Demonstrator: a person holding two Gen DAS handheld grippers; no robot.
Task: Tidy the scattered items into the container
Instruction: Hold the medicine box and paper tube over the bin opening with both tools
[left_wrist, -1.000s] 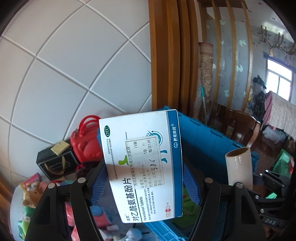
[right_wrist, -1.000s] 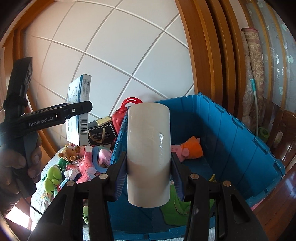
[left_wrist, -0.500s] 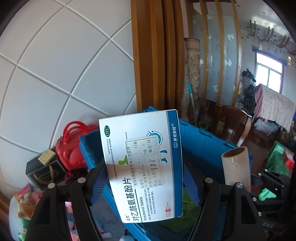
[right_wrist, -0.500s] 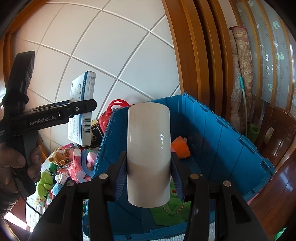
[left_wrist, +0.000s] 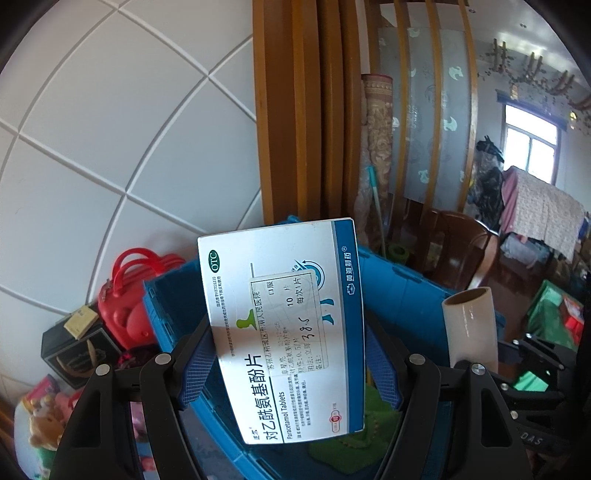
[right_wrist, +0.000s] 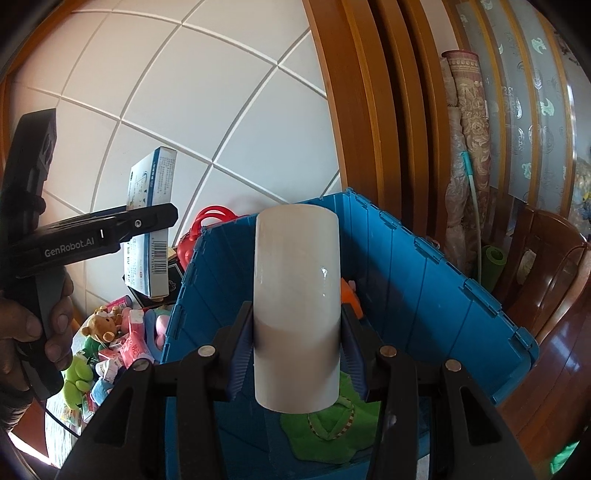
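Note:
My left gripper (left_wrist: 288, 365) is shut on a white and blue paracetamol tablet box (left_wrist: 280, 325) and holds it upright above the near left corner of the blue plastic crate (left_wrist: 402, 295). The box also shows in the right wrist view (right_wrist: 151, 225). My right gripper (right_wrist: 297, 350) is shut on a cream-white cylinder roll (right_wrist: 297, 306), held upright over the open crate (right_wrist: 424, 280). The roll shows at the right in the left wrist view (left_wrist: 469, 325). A green cloth toy (right_wrist: 332, 417) and an orange plush (right_wrist: 349, 295) lie inside the crate.
Left of the crate lie a teddy bear (right_wrist: 103, 325), a green plush (right_wrist: 75, 376), pink packets (right_wrist: 133, 343), a red toy case (left_wrist: 129, 299) and a black box (left_wrist: 74, 350). A tiled wall and wooden frame stand behind. A wooden chair (right_wrist: 550, 273) stands at the right.
Both grippers have moved right, toward and over the crate, each keeping its item. The toy pile has slid to the left edge of both views.

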